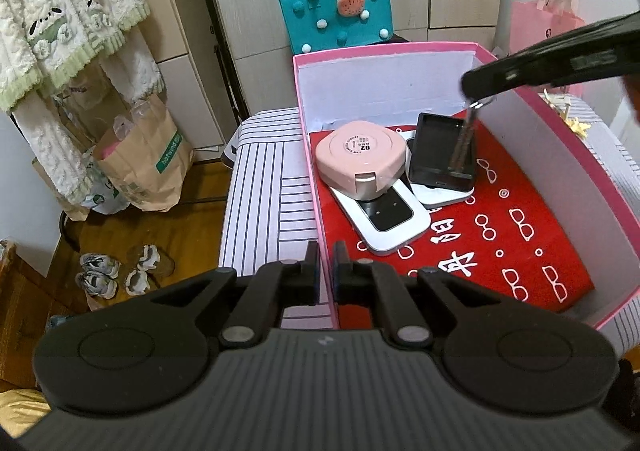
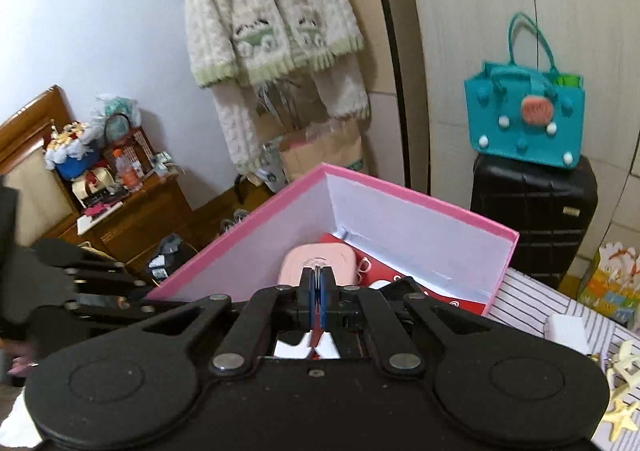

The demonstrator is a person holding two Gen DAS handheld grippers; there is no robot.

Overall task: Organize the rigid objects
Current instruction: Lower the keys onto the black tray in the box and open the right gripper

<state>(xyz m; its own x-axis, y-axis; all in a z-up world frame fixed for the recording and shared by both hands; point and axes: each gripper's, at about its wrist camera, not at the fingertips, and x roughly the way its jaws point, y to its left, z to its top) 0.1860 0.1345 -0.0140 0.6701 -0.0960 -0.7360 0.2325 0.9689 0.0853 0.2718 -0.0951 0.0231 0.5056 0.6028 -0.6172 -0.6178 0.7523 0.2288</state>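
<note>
Left wrist view: right gripper [image 1: 478, 97] body runs off the right edge, only its front end shows. The thin dark strip [image 1: 462, 143] dangling from its tip is motion-blurred, can't tell what it is. Pink case [image 1: 360, 159] hides the far end of the white device [image 1: 390, 221]; black device [image 1: 442, 151] covers most of the second white one [image 1: 440, 197]. Pink box [image 1: 308, 155] near corner is behind the left gripper [image 1: 326, 271].

Right wrist view: box contents mostly masked by the gripper body; label on the pink case unreadable.
</note>
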